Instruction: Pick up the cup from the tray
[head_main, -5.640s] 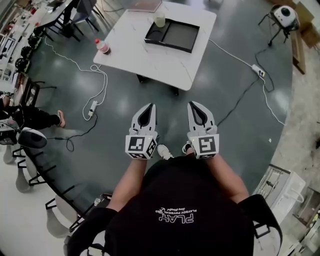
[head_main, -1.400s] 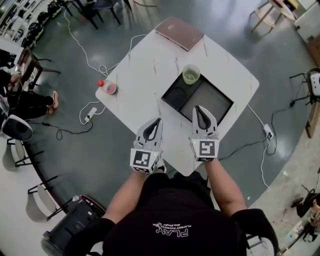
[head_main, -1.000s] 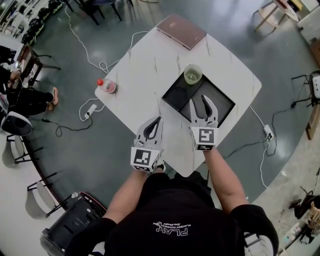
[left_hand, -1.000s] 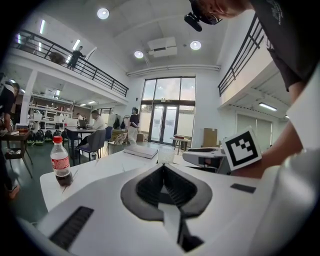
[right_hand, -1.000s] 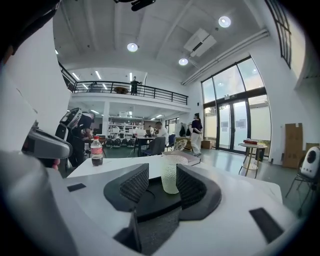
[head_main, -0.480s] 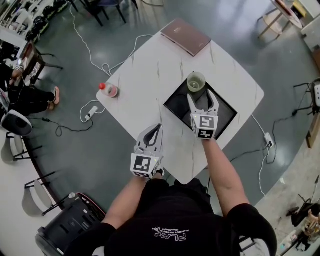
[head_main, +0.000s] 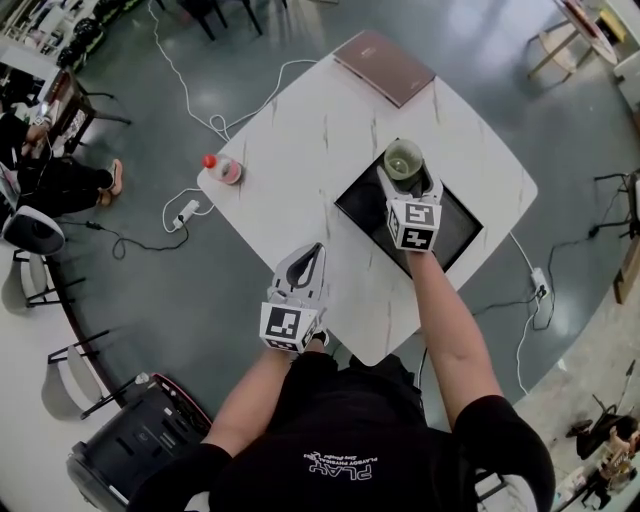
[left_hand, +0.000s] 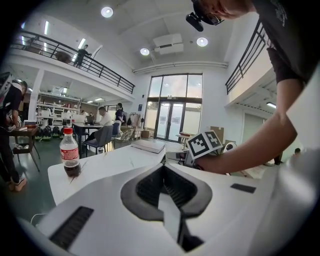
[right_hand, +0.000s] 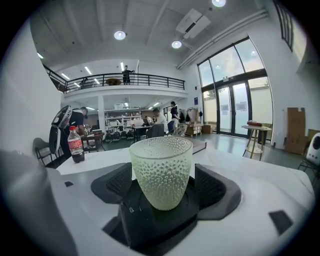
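Right gripper is brought forward and down over the tray, against a second ago. Its jaws have just been opened wide and are now set either side of the cup. No pad pressure is seen, with slim gaps left on both sides, so the cup is not yet held. The cup is stood upright in the tray's small far-left compartment, on the table. Approach is judged done; closing is what is left before any lift.

Right arm is stretched out over the table, gripper tipped slightly downward. Left gripper is held back at the table's near edge, arm bent, jaws pressed together with nothing between them.
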